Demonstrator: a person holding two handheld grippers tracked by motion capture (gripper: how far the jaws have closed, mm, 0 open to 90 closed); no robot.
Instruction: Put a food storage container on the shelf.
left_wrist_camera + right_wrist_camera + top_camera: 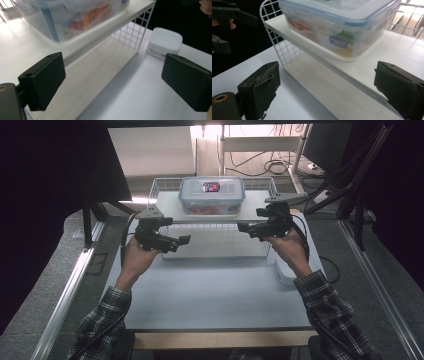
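A clear plastic food container point(211, 195) with a blue-rimmed lid stands on the top shelf of a white wire rack point(167, 206) at the back of the table. My left gripper point(180, 243) hovers by the rack's left front corner and points right; its jaws stand wide apart with nothing between them point(112, 82). My right gripper point(245, 230) is at the rack's right front and points left, and it is open and empty too point(327, 90). The container point(342, 25) shows close above the right gripper's jaws. It appears blurred in the left gripper view point(75, 17).
The rack's lower shelf point(215, 245) is bare. A small white box point(285, 270) point(164, 42) lies on the white table point(210, 290) to the right of the rack. Metal rails run along both sides of the table, and cables lie behind the rack.
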